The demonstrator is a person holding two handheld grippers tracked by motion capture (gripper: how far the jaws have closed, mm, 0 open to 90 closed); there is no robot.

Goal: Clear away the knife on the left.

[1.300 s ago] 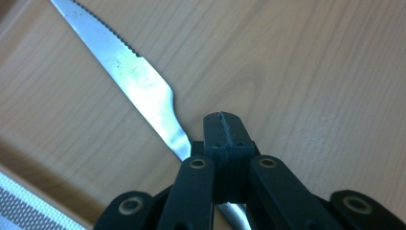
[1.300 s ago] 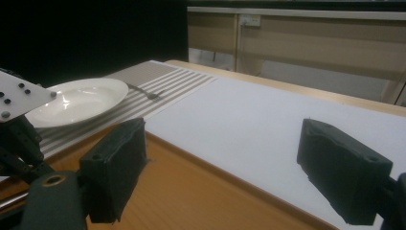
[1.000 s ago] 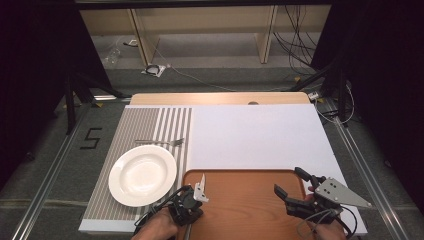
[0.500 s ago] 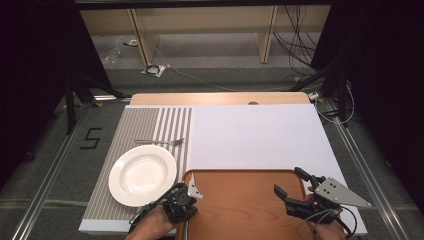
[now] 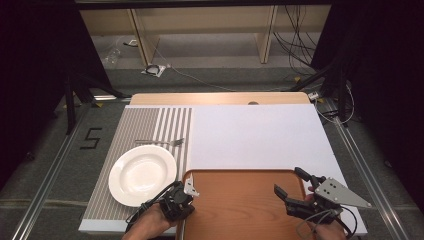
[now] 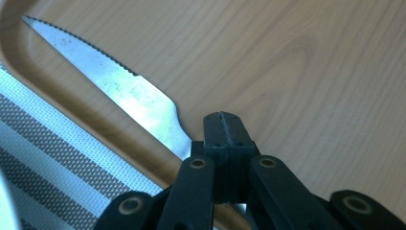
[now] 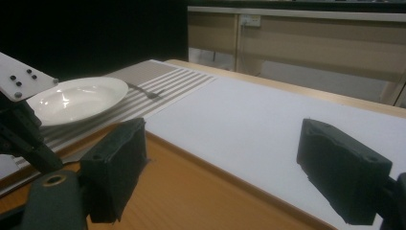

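Risk lies with the knife (image 6: 124,96), clamped near its handle in the left gripper (image 5: 186,192) at the tray's (image 5: 240,210) near-left rim (right gripper (image 5: 296,190) gapes empty): it could pivot or slip onto the striped mat (image 5: 142,127).

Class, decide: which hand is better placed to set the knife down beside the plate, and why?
Left. The left gripper is shut on the knife at the tray's plate-side edge, near the plate; the right gripper is open across the tray.

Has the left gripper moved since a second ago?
Yes, slightly: the left gripper, shut on the knife, drew back toward the tray's near-left edge.
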